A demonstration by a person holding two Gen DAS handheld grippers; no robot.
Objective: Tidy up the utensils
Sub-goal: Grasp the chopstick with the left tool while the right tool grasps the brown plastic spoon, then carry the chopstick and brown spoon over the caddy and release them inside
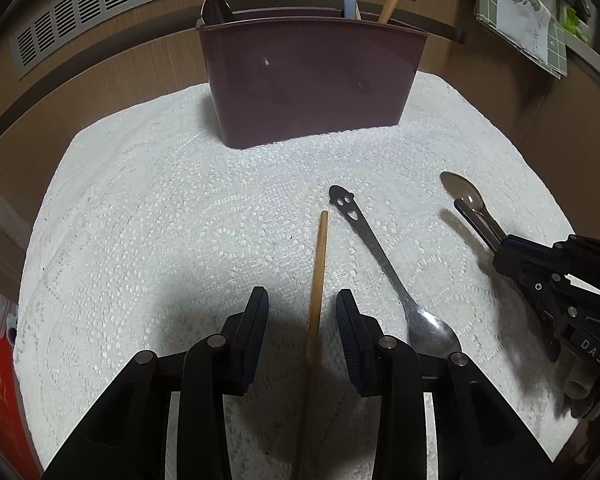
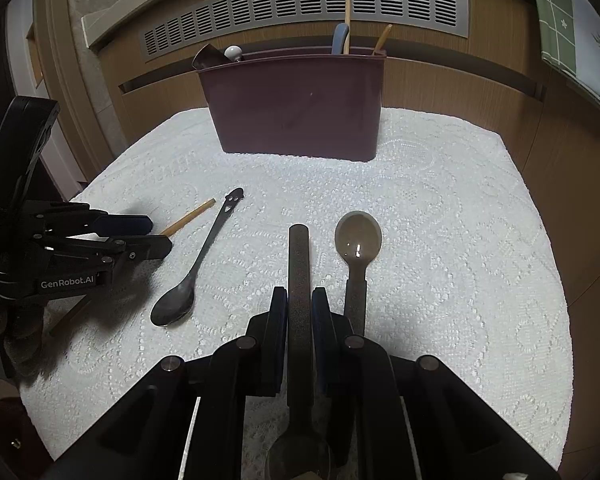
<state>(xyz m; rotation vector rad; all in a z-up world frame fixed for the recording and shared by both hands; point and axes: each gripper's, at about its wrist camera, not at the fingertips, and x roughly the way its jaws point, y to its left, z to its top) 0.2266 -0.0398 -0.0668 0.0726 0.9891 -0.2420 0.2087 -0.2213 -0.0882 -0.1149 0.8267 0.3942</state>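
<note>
Currently the left gripper (image 1: 302, 312) straddles a wooden chopstick (image 1: 318, 280) lying on the white lace cloth (image 1: 140, 220); fingers stand apart with visible gaps on both sides of the stick, no pad contact. The right gripper (image 2: 300, 308) is clamped on the flat handle of a dark spoon (image 2: 299, 264), handle end pointing far, bowl back under the gripper body. Just right of it a second matching spoon (image 2: 357, 240) lies on the cloth, bowl at the far end. Between the two grippers lies a steel spoon (image 1: 384, 268) with a smiley cut-out at the handle end, bowl near, right beside the chopstick but not touching it. A maroon utensil holder (image 1: 312, 80) stands upright at the far edge of the cloth, with a blue-handled utensil (image 1: 350, 2) and wooden handles sticking out of its right end and a dark utensil at its left end.
</note>
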